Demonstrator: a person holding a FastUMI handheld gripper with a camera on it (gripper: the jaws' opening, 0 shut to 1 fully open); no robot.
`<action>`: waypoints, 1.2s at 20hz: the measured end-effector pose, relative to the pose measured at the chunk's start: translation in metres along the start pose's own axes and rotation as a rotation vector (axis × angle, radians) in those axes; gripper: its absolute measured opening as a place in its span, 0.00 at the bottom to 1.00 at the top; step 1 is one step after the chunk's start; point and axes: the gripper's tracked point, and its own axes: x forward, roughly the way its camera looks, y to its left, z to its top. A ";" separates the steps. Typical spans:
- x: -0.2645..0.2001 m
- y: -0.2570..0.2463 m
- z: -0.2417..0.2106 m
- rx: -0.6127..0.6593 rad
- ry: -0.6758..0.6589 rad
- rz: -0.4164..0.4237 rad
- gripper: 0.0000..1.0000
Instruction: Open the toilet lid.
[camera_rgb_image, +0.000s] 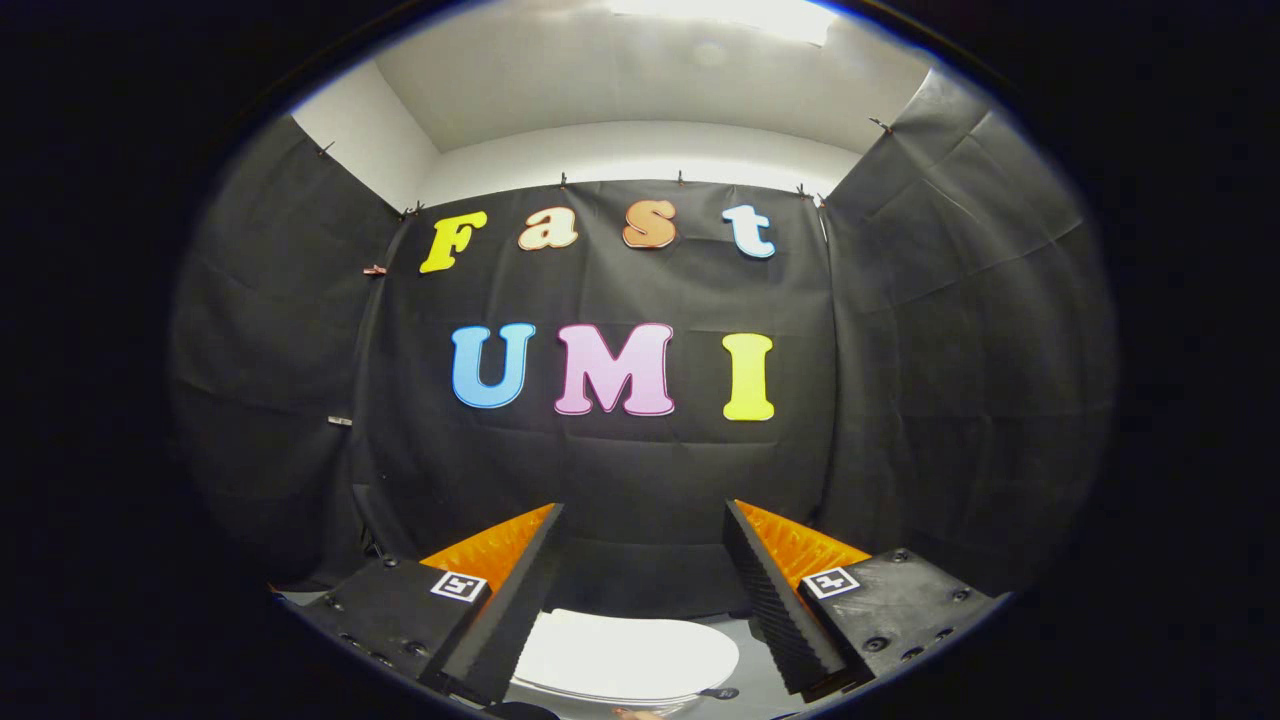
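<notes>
- Lid (625, 655) is down flat on the toilet, a pale oval seen from above and in front, lying low between the two fingers of the tongs (645, 600) and a little below them.
- Tongs are released: the fingers stand well apart with nothing between them, and neither finger touches the lid.
- Why held so: the fingers straddle the lid from above and point over it toward the wall (640, 470), which reads as a lining-up pose, centred on the lid before dropping to its edge.
- Lid's long axis looks to run across the gap from finger to finger, though the lens bends shapes here and the near end is cut off by the fingers, so this is uncertain.
- Rounded far edge of the lid faces the wall; whether the hinge is on that side I cannot tell.
- A thin rim shows under the lid's near edge, probably the seat.
- Task is not yet begun as things lie: the lid is closed, and the tongs would need to come down and catch an edge to raise it.
</notes>
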 end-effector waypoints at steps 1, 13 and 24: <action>0.000 0.000 0.001 -0.001 0.000 -0.001 0.99; 0.009 -0.009 -0.012 0.025 0.010 -0.013 0.99; 0.059 -0.092 -0.091 0.208 0.129 -0.114 0.99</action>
